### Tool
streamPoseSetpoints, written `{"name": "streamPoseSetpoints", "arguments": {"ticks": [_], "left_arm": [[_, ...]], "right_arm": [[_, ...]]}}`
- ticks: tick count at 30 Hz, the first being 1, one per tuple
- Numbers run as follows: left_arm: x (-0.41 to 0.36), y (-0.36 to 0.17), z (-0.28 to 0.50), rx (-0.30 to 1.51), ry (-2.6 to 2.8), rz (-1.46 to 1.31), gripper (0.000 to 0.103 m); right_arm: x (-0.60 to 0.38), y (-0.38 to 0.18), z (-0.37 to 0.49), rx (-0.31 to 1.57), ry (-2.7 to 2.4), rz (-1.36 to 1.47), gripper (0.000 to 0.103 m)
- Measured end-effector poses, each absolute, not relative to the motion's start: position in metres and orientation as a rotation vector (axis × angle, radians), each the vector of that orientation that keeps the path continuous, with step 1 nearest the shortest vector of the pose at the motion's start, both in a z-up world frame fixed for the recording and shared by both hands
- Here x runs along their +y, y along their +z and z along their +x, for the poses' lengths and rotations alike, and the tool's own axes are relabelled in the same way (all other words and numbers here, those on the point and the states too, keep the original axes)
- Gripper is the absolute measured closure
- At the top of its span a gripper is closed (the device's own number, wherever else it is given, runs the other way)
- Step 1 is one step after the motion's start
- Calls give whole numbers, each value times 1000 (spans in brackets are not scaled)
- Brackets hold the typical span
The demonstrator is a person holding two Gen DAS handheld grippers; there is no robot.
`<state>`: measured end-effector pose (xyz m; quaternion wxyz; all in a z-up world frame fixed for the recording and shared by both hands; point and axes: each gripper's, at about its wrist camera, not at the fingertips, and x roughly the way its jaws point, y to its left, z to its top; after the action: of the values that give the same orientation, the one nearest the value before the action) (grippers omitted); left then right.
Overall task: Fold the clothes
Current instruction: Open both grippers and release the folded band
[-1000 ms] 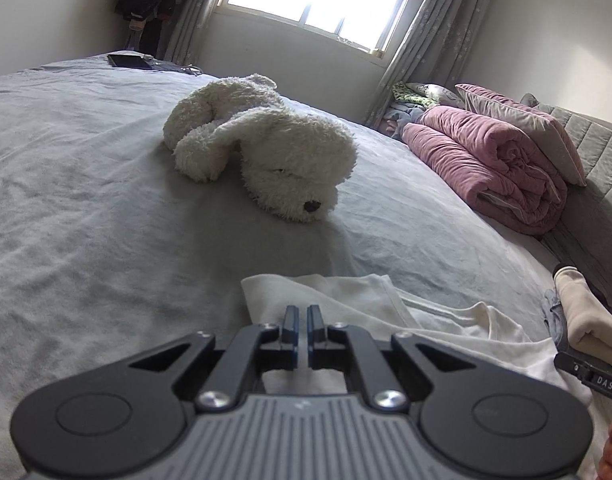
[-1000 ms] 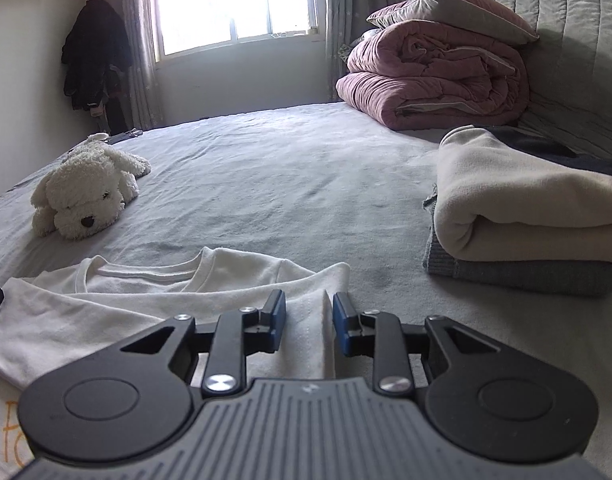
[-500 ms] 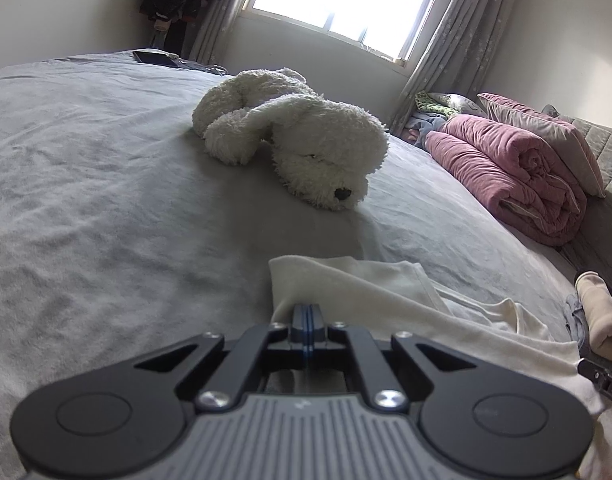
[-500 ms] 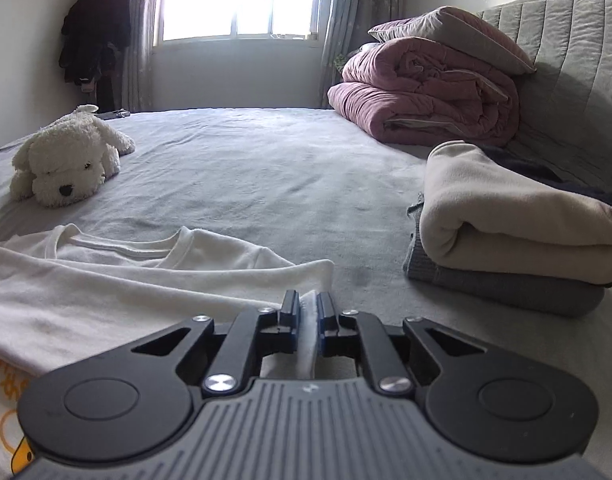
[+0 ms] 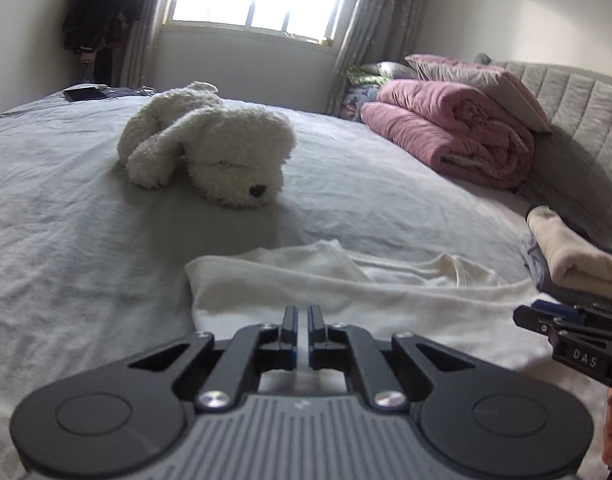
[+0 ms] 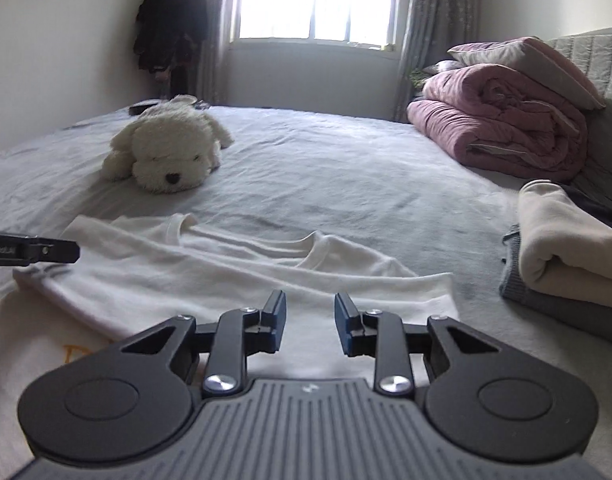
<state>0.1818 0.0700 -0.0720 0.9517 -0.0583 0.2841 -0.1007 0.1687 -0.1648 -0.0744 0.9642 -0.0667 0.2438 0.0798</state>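
A white T-shirt (image 5: 370,296) lies on the grey bed, its top edge folded over; it also shows in the right wrist view (image 6: 210,276) with orange print at the lower left. My left gripper (image 5: 299,322) sits over the shirt's left part with a narrow gap between its fingers; white cloth shows in the gap, but I cannot tell if it is pinched. My right gripper (image 6: 310,320) is open and empty just above the shirt's right part. The right gripper also shows in the left wrist view (image 5: 562,320), and the left one in the right wrist view (image 6: 46,250).
A white plush dog (image 5: 210,152) lies on the bed (image 5: 66,208) beyond the shirt. A stack of folded clothes (image 6: 566,256) is at the right. A rolled pink quilt (image 6: 502,128) and pillow rest by the headboard. A phone (image 5: 84,94) lies at the far edge.
Both grippers closed on the shirt half a second ago. Now the right one has opened wide and let go; the left has opened slightly. Both have pulled back over the shirt.
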Motion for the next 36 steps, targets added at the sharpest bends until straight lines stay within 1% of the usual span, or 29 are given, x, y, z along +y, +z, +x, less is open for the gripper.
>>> {"name": "streamPoseSetpoints", "arguments": {"ticks": [3, 7, 10, 12, 17, 18, 20, 21, 22, 26, 27, 30, 36], "left_arm": [[73, -79, 180, 595, -192, -90, 100], [89, -76, 178, 596, -166, -137, 101], [91, -68, 172, 585, -159, -158, 100], [89, -61, 166, 578, -168, -168, 100], [77, -52, 149, 588, -231, -198, 98], [74, -53, 145, 592, -250, -200, 96], [67, -60, 137, 608, -292, -201, 86], [64, -64, 132, 624, -310, -200, 79], [62, -69, 128, 637, -323, -195, 76], [57, -84, 103, 650, -343, -127, 75], [56, -86, 96, 645, -346, -108, 73], [59, -84, 77, 642, -362, -82, 68], [69, -82, 37, 654, -392, -52, 67]], "right_arm": [[-162, -84, 170, 546, 162, -193, 72], [-190, -84, 171, 570, 85, -143, 72], [-208, -72, 164, 563, 80, -77, 73], [-211, -65, 156, 551, 92, -52, 71], [-214, -57, 141, 607, 169, 64, 66], [-214, -57, 140, 618, 185, 82, 65], [-212, -62, 133, 656, 218, 113, 60], [-209, -66, 130, 679, 232, 112, 59], [-207, -70, 126, 702, 246, 110, 58], [-192, -81, 102, 701, 269, -50, 53], [-192, -81, 96, 701, 273, -77, 52], [-197, -80, 80, 712, 291, -94, 48], [-212, -79, 49, 744, 305, -83, 48]]}}
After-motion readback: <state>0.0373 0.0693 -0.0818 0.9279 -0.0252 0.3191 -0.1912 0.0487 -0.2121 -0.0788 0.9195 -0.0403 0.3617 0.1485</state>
